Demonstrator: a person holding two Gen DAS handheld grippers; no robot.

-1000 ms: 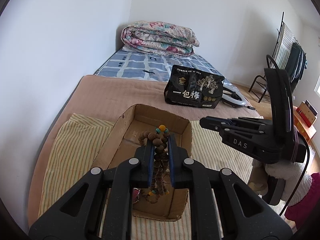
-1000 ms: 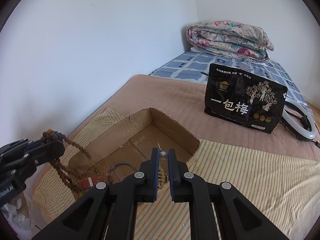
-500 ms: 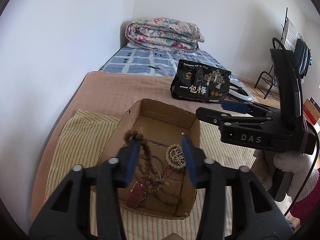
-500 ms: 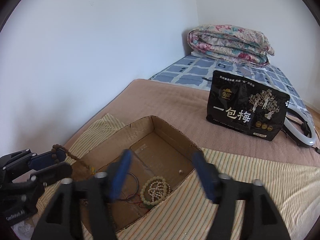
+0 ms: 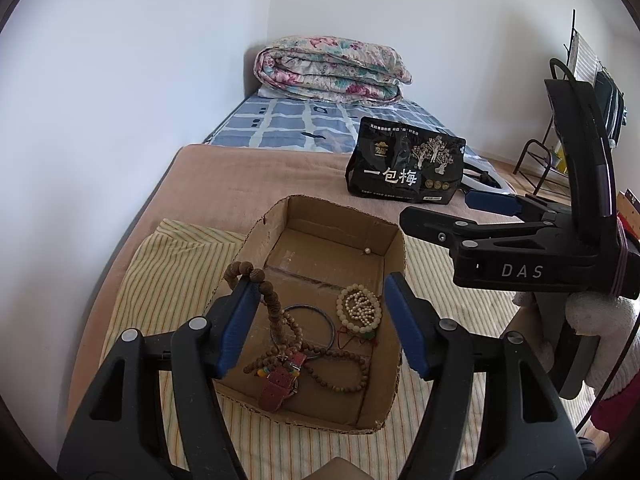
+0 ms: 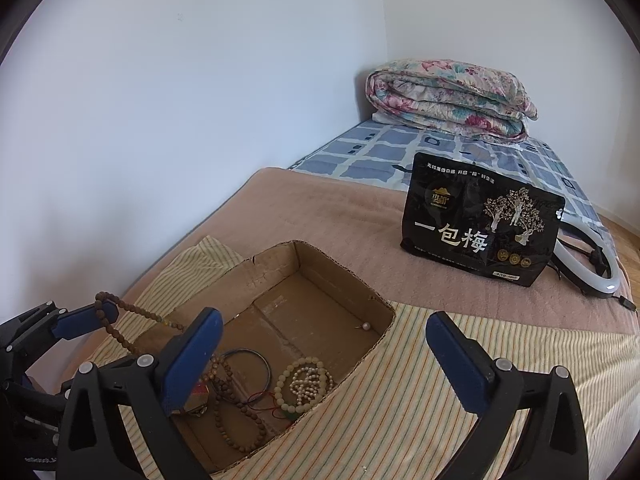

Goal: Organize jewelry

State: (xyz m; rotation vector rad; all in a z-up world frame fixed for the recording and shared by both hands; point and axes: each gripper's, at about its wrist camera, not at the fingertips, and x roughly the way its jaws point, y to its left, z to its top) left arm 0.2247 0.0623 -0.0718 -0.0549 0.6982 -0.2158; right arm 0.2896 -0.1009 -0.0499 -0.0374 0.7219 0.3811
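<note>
A cardboard box [image 5: 400, 256] sits on a striped cloth [image 5: 168, 272] on the bed. My left gripper [image 5: 320, 320] hovers over it, its jaws opening. A brown bead necklace [image 5: 276, 312] is still hooked over its left fingertip [image 5: 240, 300], unpressed by the pads, and trails down into the box. My right gripper [image 6: 324, 344] is at the box's right side, jaws opening wide with nothing between them. A pale bead bracelet [image 6: 306, 386], a dark bangle [image 6: 248, 364], a red strap [image 5: 278, 384] and a small pearl [image 6: 365, 325] lie in the box.
A black snack bag [image 6: 480, 232] stands on the pink blanket behind the box, with a white ring light [image 6: 596, 276] beside it. A folded floral quilt [image 6: 448, 100] lies at the bed's far end. The wall runs along the left; a chair [image 5: 540, 160] stands at right.
Both grippers went from shut to open. The brown necklace slid mostly into the box, staying hooked on the left finger. The pale bracelet dropped from the right gripper into the box.
</note>
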